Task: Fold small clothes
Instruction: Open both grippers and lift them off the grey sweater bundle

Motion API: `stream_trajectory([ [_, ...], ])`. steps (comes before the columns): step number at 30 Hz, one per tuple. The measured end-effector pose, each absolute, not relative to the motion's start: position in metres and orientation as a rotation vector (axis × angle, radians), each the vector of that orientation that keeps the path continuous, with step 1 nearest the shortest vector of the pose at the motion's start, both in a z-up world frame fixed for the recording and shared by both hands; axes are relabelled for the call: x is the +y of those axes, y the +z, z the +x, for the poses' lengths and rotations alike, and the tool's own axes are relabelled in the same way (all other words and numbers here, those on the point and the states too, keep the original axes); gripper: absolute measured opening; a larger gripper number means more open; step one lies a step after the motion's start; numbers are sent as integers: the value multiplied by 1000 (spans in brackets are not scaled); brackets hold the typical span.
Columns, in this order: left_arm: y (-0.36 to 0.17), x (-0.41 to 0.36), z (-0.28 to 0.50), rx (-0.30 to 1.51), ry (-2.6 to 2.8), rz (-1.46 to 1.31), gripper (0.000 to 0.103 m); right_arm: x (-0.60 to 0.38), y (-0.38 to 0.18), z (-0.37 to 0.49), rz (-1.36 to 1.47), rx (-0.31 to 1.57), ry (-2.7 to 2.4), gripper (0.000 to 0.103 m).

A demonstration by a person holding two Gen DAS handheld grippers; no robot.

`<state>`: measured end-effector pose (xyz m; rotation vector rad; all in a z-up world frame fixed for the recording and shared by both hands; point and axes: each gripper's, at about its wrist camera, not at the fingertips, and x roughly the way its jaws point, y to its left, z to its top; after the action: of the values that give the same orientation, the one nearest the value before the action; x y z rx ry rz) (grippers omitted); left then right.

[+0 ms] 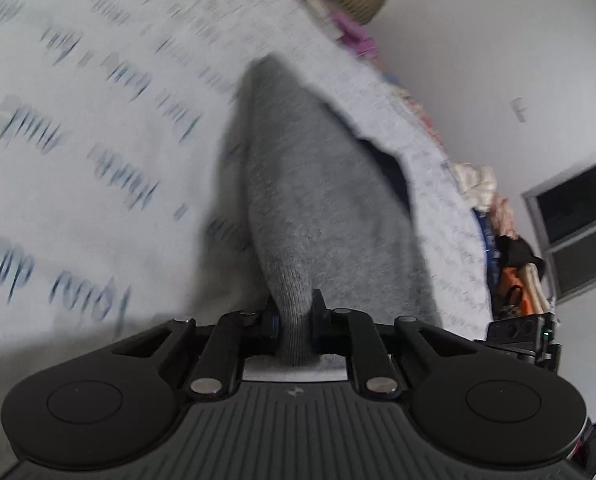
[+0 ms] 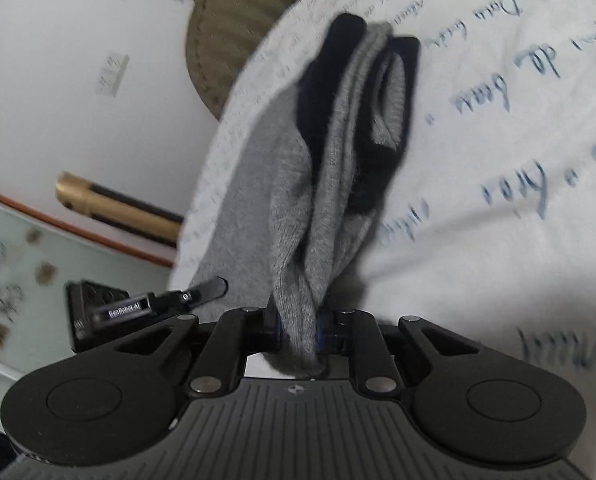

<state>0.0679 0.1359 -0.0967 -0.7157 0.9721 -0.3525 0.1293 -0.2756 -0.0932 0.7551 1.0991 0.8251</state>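
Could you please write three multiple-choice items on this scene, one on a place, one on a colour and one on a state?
1. Where does the free end of the sock lie?
A. Over the white cloth with handwriting
B. Inside a drawer
C. On a wooden chair

2. Which colours does the sock show?
A. Red and white
B. Grey with black parts
C. Plain yellow

3. How does the right hand-held gripper stand?
A. Wide open and empty
B. Shut on a pen
C. Shut on the sock

Answers:
1 A: in the right wrist view the sock stretches out over the white cloth printed with blue handwriting.
2 B: the knit is grey, with black bands toward the far end.
3 C: grey knit is pinched between the fingers; the left hand-held gripper pinches grey knit likewise.
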Motion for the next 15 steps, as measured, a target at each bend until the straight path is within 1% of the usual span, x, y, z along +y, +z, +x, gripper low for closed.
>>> stream_trajectory([
  [2,-112,138,67,979,-339,-725,13,-273,-103,130,734,1117,803,19],
  [3,-113,138,67,966,-339,-733,13,-274,-107,131,768,1114,801,19],
  [4,-110,140,68,962,-342,-737,15,-275,-108,132,800,1119,789,22],
  [5,-105,142,66,954,-354,-735,16,-275,-106,133,812,1131,780,31],
  [6,-97,145,63,941,-362,-723,16,-277,-101,134,802,1137,786,34],
  [8,-69,150,53,906,-334,-645,17,-290,-81,136,760,1075,757,36],
  [9,-51,152,48,853,-316,-590,17,-297,-68,139,753,1025,735,36],
  [10,-35,153,39,790,-305,-538,23,-305,-55,144,747,969,718,36],
  [11,-20,150,38,725,-285,-480,41,-310,-41,150,732,904,695,38],
  [12,-6,141,38,660,-259,-418,57,-309,-29,159,707,851,672,44],
  [13,2,131,42,604,-236,-360,91,-303,-18,171,672,814,656,47],
  [14,5,115,48,550,-215,-297,97,-294,-9,185,639,794,652,50],
  [15,3,97,56,516,-197,-227,97,-283,-4,199,609,779,656,50],
])
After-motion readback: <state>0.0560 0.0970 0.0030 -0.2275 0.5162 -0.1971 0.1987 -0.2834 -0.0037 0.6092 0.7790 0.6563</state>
